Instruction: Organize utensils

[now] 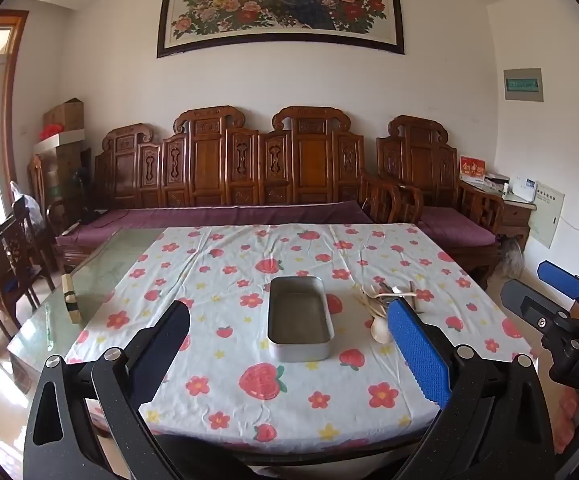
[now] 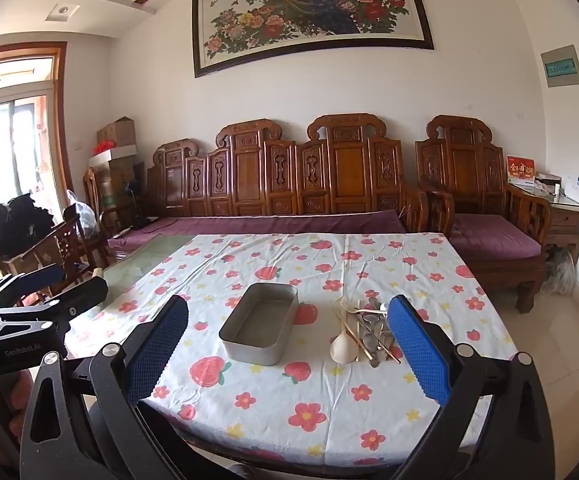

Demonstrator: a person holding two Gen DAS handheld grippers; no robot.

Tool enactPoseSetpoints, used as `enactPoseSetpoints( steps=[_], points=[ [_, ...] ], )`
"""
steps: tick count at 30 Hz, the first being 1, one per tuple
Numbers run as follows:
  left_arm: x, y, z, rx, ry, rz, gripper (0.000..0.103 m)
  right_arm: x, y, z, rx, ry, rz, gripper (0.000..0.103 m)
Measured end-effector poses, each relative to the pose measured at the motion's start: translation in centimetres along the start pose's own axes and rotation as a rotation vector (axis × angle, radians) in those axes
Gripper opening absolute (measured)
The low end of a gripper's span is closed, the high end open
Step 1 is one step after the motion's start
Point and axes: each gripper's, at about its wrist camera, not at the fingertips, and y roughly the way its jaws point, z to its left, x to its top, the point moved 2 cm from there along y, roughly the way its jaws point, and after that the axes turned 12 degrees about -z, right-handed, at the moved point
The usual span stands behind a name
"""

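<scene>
The left tool [image 1: 289,332], black-armed with blue textured pads, stands spread wide with nothing between its fingers, held above the near edge of the desk [image 1: 89,280]. The right tool [image 2: 287,332], of the same make, is likewise spread wide and grips nothing; it hangs just beside the left one, each showing at the margin of the other's view.

Straight ahead of the left tool sits a grey rectangular metal tin with rounded corners [image 1: 300,318], its long side running away from the camera. It holds nothing; only its dull bare floor shows.

Just to the right of the tin, apart from it, lies a loose heap of utensils [image 2: 369,330] on the white cloth printed with red strawberries and flowers [image 2: 309,400]. In the right wrist view the heap includes a cream ceramic soup spoon [image 2: 343,346] at the near left with its bowl toward the camera, pale wooden chopsticks [image 2: 351,330], a slim gold fork [image 2: 347,306] and some silver metal pieces crossing one another; their exact count cannot be told.

The cloth covers most of the desk, leaving a glass strip bare on the left. Beyond stands a carved brown wooden bench with purple cushions [image 1: 229,184].
</scene>
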Motion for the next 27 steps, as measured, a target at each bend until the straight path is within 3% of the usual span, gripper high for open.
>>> enactPoseSetpoints(
  steps=[27],
  points=[
    [-0.02,0.02,-0.03,0.002,0.008,0.004,0.096,0.07,-0.09,-0.11,-0.002,0.001,-0.002,0.100]
  ],
)
